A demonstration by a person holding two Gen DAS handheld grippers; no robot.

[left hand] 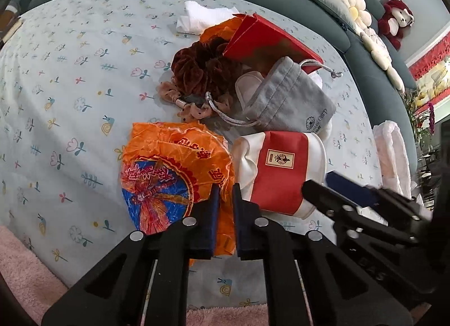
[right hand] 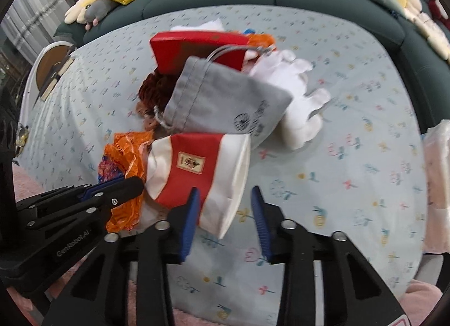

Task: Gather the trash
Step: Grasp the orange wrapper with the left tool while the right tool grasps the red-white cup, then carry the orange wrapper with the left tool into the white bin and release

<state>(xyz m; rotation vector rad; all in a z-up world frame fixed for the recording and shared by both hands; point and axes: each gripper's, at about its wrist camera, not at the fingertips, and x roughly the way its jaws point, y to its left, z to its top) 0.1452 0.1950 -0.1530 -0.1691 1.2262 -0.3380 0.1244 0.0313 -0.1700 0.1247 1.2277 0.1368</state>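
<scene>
On the floral sheet, an orange wrapper is seen at the left, its right edge pinched between the nearly closed fingers of the left gripper. Just beside it lies a red-and-white pouch, whose white end is straddled by the right gripper, held at a narrow gap. Behind it, a grey drawstring bag is propped on a red box.
</scene>
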